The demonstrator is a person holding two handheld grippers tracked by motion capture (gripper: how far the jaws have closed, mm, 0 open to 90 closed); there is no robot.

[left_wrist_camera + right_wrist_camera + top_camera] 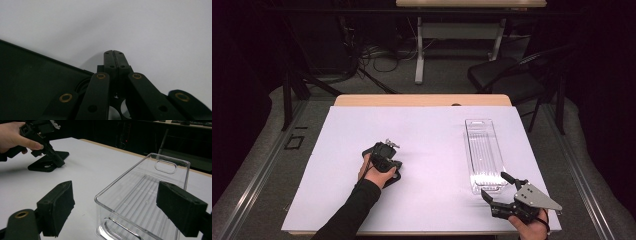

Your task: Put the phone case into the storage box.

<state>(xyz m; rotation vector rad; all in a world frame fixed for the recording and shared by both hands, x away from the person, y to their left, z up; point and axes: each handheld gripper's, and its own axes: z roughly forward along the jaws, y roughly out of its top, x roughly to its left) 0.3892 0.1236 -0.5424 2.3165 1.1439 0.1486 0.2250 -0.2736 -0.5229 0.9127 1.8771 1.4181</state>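
My left gripper is held in a hand left of the table's middle and tilts down at the white surface. Its jaws are shut, pressed together with nothing between them. Its tips rest on or just above a flat black plate lying on the table; the plate runs along the left in the left gripper view. From the right gripper view, the hand and left gripper are at the upper left, over the plate. My right gripper is open at the near right, its pads straddling the near end of a clear plastic tray.
The clear tray lies lengthwise on the right half of the white table top and holds nothing. Beyond the far edge stand a dark chair and a second table's legs, with cables on the floor.
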